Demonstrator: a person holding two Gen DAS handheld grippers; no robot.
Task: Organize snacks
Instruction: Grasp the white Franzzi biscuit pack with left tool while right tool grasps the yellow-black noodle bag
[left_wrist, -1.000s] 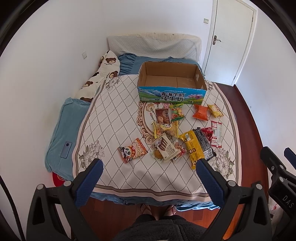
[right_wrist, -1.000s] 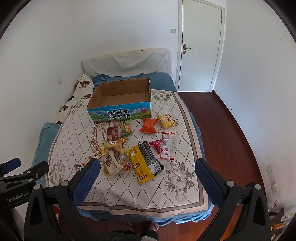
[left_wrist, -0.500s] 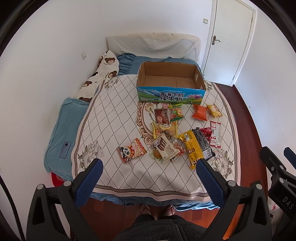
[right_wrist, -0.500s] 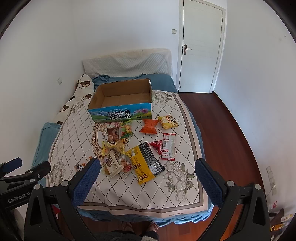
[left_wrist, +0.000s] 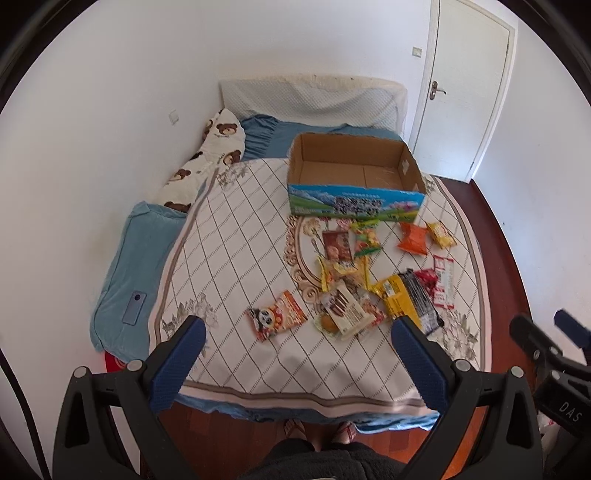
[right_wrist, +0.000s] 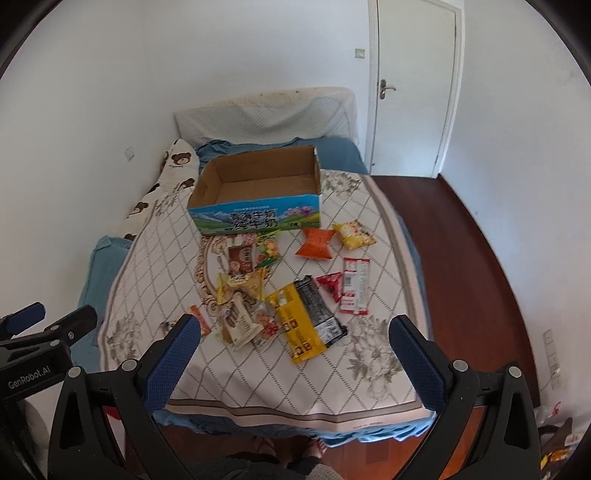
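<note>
Several snack packets lie scattered on the bed's patterned cover: a panda packet (left_wrist: 277, 320), a yellow and black pack (left_wrist: 408, 301) (right_wrist: 306, 320), an orange pack (left_wrist: 413, 242) (right_wrist: 317, 243), a yellow bag (right_wrist: 352, 233) and a red and white packet (right_wrist: 355, 285). An empty open cardboard box (left_wrist: 354, 201) (right_wrist: 255, 218) stands behind them. My left gripper (left_wrist: 295, 332) is open and empty, held above the bed's foot. My right gripper (right_wrist: 293, 332) is open and empty, beside it on the right.
A bear-print pillow (left_wrist: 199, 170) and a blue cushion (left_wrist: 136, 273) with a phone (left_wrist: 135, 302) lie along the left wall. A white door (right_wrist: 413, 88) is at the back right. Wooden floor (right_wrist: 472, 266) runs along the bed's right side.
Both grippers have drifted slightly, so the bed and snacks shift a little in view. Both stay open and empty. No snack has moved.
</note>
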